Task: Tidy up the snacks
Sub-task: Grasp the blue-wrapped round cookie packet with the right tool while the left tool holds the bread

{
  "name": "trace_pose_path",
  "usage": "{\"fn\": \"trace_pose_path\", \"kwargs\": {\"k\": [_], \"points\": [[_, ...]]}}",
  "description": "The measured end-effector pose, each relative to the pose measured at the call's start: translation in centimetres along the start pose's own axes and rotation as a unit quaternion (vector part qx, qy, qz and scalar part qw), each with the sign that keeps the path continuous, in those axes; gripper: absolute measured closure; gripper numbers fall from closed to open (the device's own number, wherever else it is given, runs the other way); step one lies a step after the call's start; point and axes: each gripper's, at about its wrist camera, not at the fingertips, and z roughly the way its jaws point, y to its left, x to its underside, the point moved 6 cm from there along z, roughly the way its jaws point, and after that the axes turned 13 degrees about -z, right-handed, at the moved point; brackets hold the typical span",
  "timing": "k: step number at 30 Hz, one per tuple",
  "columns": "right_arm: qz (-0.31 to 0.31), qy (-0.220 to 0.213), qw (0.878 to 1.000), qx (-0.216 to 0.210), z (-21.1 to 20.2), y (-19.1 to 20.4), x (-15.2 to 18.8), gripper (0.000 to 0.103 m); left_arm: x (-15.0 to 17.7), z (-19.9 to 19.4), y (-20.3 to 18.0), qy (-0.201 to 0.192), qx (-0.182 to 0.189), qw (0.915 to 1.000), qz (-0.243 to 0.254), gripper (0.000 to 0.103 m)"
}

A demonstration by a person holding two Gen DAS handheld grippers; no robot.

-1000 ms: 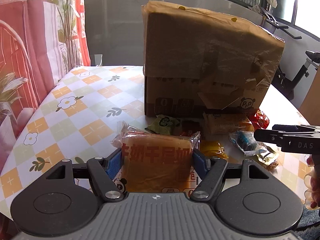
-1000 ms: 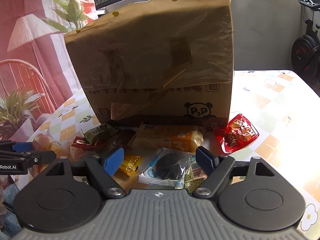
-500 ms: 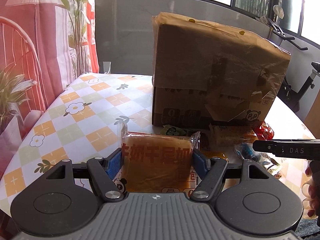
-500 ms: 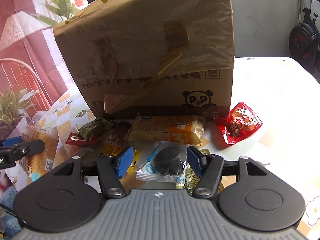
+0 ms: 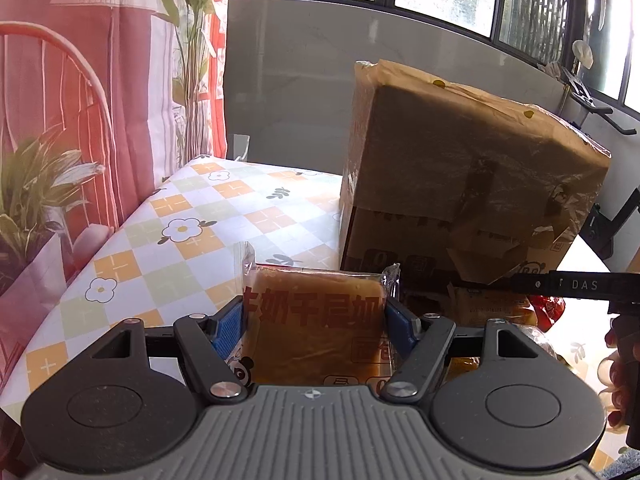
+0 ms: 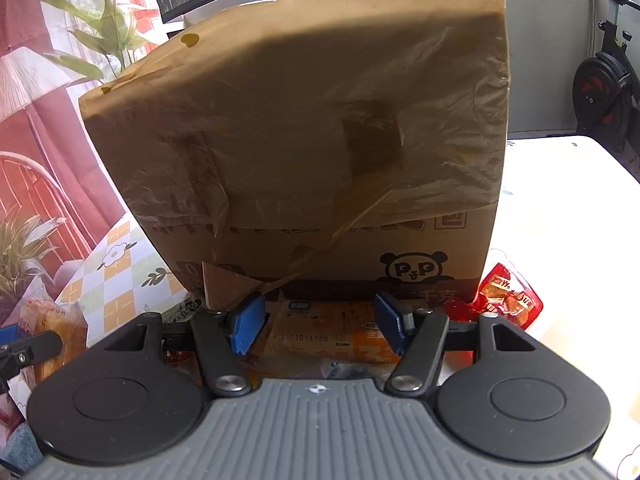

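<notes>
Centrally, a large brown cardboard box draped with taped brown paper is seen on a checked floral tablecloth. Lower centre of the left wrist view, a clear-wrapped golden bread pack with red lettering is pinched between the blue pads of the left gripper. Over an orange-and-white wrapped bun at the box's foot, the right gripper is held part-spread; whether it is touched cannot be told. A red sweet packet lies at right.
</notes>
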Motion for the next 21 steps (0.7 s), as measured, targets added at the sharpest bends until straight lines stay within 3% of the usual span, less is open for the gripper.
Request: {"fn": "trace_pose_path", "kwargs": {"k": [8,21], "points": [[0.036,0.052,0.998,0.013,-0.1,-1.0,4.4,0.039,-0.1,0.9,0.5,0.005,-0.005,0.9999,-0.01,0.028],[-0.019,0.084,0.996,0.033,2.5,-0.1,4.2,0.038,1.0,1.2,0.3,0.022,0.005,0.9997,-0.001,0.028]]}}
